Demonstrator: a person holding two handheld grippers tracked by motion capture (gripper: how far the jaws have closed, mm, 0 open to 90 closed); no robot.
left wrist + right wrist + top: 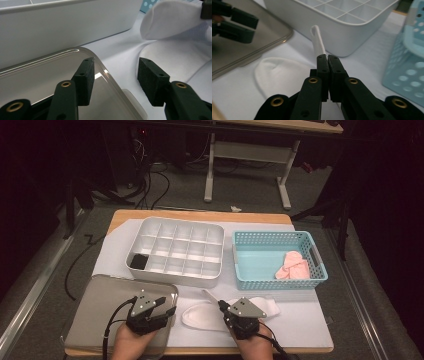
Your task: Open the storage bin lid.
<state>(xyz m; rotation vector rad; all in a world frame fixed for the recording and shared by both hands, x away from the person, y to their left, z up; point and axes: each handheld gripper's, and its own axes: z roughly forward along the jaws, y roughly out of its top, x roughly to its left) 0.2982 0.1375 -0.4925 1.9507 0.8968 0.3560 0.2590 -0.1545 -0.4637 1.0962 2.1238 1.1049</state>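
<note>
I am seeing only part of the white sock (318,41) in the right gripper view: the right gripper's (328,58) jaws are covering where they are pinching it. In the left gripper view the picture's top edge is cutting off the white divided box (67,22) and the sock's lifted end. In the high view I am not able to tell what the small dark thing (138,262) in the box's near left compartment is.

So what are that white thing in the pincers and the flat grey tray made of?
The white sock looks like soft knitted fabric: matt, limp, folding where the right gripper pinches it. The grey tray looks like brushed metal, since its rim catches bright glints, though glossy plastic is possible.
</note>
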